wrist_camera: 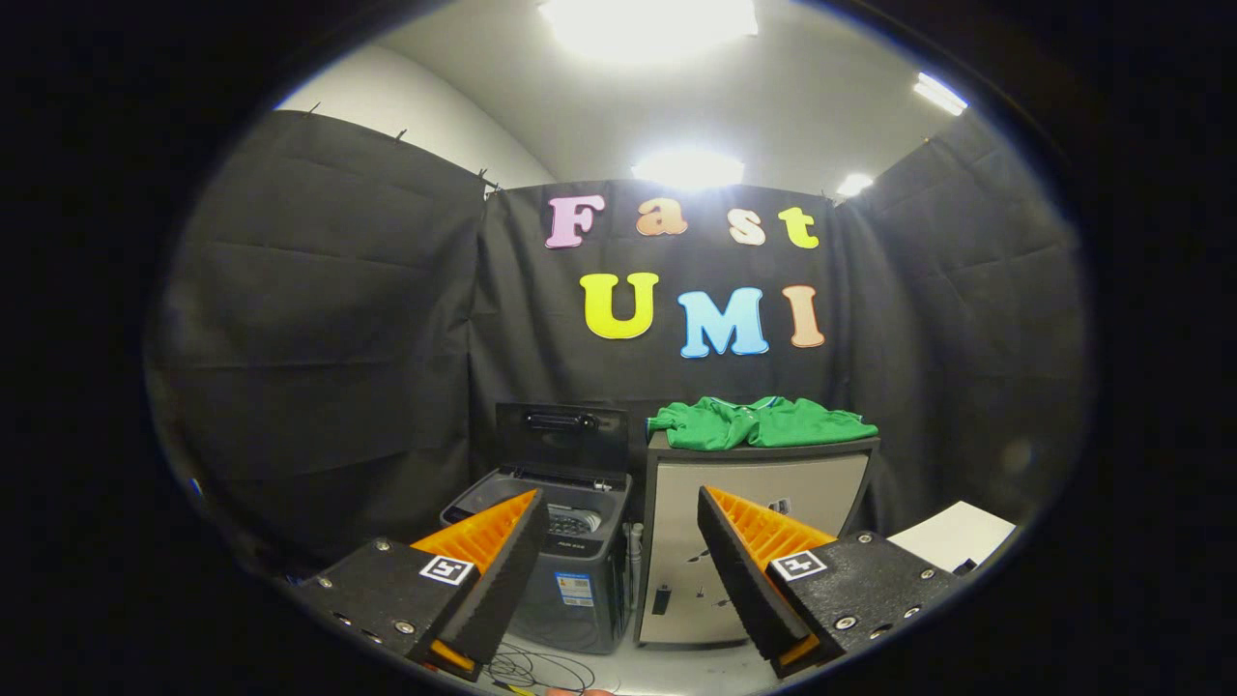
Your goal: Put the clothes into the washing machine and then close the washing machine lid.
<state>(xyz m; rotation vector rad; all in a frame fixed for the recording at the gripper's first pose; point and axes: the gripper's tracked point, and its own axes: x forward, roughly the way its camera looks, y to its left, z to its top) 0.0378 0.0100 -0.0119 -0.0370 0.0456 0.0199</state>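
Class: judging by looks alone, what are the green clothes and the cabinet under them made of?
Green clothes: soft matte fabric, judging by folds and drape. Cabinet: probably painted metal, smooth with flat pale panels. The gripper has its fingers open, short of both.

Glaring ceiling lights (647,24), fisheye-bent edges

You see bright green clothes (763,423) with a thin white trim on a pale grey cabinet (749,527) with a dark top. Left of the cabinet, the washing machine (556,570) is dark grey, its raised lid (561,437) black.
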